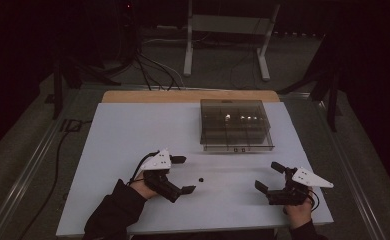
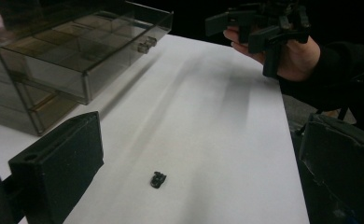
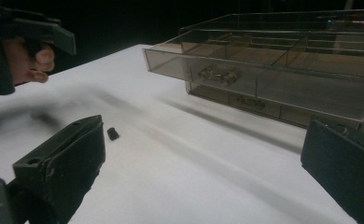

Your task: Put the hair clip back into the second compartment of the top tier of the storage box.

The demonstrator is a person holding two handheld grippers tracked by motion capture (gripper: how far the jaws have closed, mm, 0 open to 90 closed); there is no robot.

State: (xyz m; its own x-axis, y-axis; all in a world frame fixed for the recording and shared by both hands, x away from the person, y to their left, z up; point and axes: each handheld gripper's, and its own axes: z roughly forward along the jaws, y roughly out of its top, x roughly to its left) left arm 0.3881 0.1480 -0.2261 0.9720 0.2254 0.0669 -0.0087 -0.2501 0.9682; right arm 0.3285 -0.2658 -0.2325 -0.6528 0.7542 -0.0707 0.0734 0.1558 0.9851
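Note:
A small black piece (image 1: pixel 201 178) lies on the white table (image 1: pixel 128 135) between my two grippers. My left gripper (image 1: pixel 184 175) is open just to its left, and the piece (image 2: pixel 157 179) sits on the table between its wide-spread jaws, touching neither. My right gripper (image 1: pixel 267 176) is open and empty farther right. Along its jaws the piece (image 3: pixel 113 134) shows just past the left jaw. Behind stands a smoky clear drawer box (image 1: pixel 237 125), whose upper drawer (image 3: pixel 259 79) with its handle (image 3: pixel 217 74) juts forward of the lower one.
The drawer box (image 2: pixel 54 60) has several divided compartments. The other hand's gripper appears far off in each gripper view: the right gripper (image 2: pixel 250 25) and the left gripper (image 3: pixel 35 32). The table's right edge (image 2: pixel 290 140) drops to a dark floor. A metal stand (image 1: pixel 228 30) is beyond the table.

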